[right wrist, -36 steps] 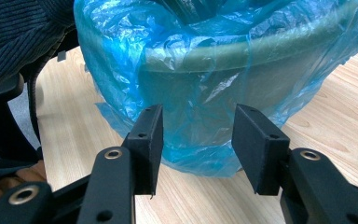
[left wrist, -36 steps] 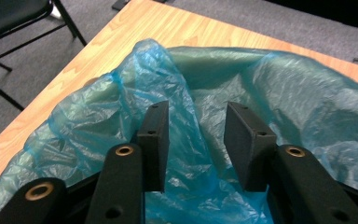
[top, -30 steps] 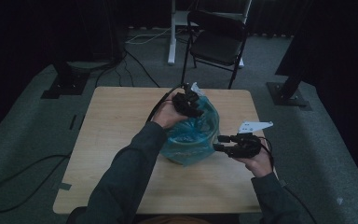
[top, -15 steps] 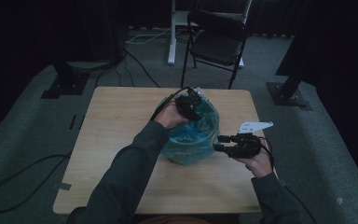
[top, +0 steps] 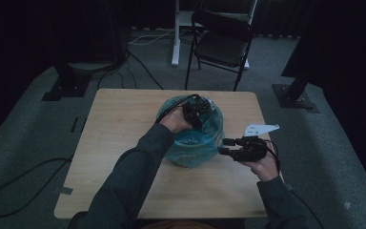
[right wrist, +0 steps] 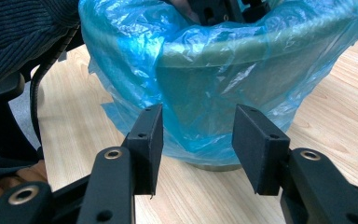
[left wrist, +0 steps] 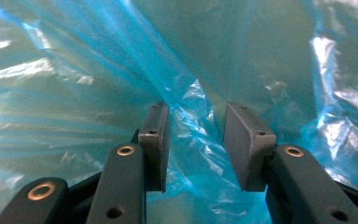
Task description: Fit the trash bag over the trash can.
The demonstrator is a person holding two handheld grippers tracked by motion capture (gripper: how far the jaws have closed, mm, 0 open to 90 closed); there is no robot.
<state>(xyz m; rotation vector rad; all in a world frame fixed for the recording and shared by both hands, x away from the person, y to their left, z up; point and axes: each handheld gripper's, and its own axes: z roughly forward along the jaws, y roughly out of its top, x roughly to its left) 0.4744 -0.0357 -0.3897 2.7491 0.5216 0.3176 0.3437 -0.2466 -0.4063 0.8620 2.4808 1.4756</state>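
A round bin lined with a blue plastic bag (top: 193, 143) stands near the middle of the wooden table (top: 114, 143). My left gripper (top: 196, 109) reaches down into the bin's mouth from above. In the left gripper view its jaws (left wrist: 196, 140) stand apart, with a loose fold of the blue bag (left wrist: 74, 70) running between the pads, which do not press on it. My right gripper (top: 223, 147) is held level just right of the bin, pointing at its side. Its jaws (right wrist: 198, 140) are open and empty, a short way from the bagged wall (right wrist: 214, 79).
A black folding chair (top: 221, 45) and a white desk leg (top: 175, 38) stand beyond the table's far edge. Dark stand bases (top: 295, 98) sit on the floor at both sides, and a cable (top: 24, 176) trails on the carpet at the left.
My left gripper has sunk a little deeper into the bin's mouth. The right gripper has kept still.
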